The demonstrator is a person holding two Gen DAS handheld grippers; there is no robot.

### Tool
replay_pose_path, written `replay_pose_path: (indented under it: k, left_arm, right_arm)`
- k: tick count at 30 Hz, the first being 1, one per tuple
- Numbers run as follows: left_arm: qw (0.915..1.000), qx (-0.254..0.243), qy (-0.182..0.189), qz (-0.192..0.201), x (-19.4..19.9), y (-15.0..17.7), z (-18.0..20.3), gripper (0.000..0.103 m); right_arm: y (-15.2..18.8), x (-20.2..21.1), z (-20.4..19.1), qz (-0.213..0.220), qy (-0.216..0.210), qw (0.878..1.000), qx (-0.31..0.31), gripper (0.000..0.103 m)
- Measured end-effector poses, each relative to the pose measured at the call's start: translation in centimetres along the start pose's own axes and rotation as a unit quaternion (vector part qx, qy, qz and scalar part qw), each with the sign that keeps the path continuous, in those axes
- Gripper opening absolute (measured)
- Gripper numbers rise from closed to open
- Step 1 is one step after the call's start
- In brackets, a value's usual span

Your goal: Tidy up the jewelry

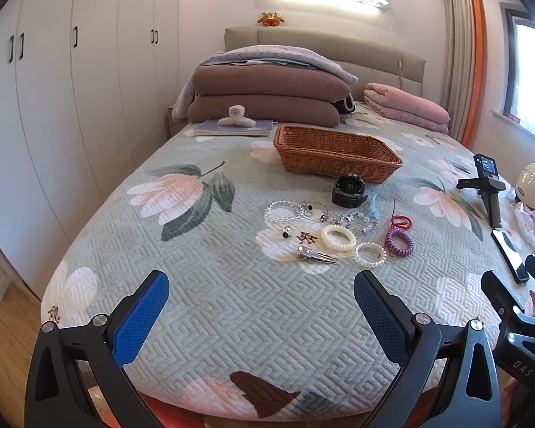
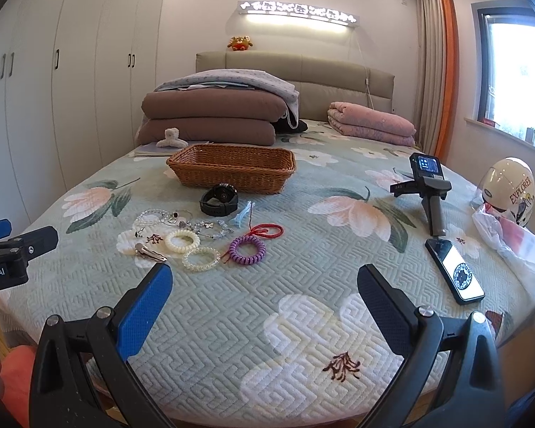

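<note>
Jewelry cluster (image 1: pixel 335 230) mid-bed, toward the foot edge; empty basket (image 1: pixel 337 151) just behind, nearer the headboard. Pieces light, small, slippery; coil bands springy: pinch across the ring. Left gripper (image 1: pixel 260 306) and right gripper (image 2: pixel 264 301) hover level over the foot edge, fingers wide, empty.

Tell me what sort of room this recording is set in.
A bedroom, most likely: a quilted bed with a padded headboard, folded blankets stacked at its head, and a wall of wardrobes alongside.
</note>
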State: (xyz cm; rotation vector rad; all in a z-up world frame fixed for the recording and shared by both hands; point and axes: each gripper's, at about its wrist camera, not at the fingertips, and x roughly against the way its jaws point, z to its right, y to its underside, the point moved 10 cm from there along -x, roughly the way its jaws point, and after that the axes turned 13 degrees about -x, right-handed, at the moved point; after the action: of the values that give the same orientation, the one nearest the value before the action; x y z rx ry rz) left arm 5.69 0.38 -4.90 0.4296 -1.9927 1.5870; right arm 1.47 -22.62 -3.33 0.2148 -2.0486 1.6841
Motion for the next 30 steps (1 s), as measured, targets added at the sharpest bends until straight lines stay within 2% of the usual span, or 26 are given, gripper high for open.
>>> replay_pose_path:
  k: [7,18,30]
  left_arm:
    - [0.9990,-0.012,-0.035,0.024,0.7,-0.2,-0.5,0.103]
    - [0.9997,-0.018,-0.015,0.010,-0.1,0.4,0.1,0.103]
    - [0.9994,-0.026,-0.009,0.020,0.2,0.3,0.7,0.103]
  right_arm:
    - [0.0,-0.2,0.6,0.003,0.014,1.000,-0.001,0.103]
    - [0.3,-0.5,0.8,-0.002,0.013,1.000,-0.003,0.103]
    - [0.7,-0.8,1.0,-0.007,0.015,1.000,-0.003,0.103]
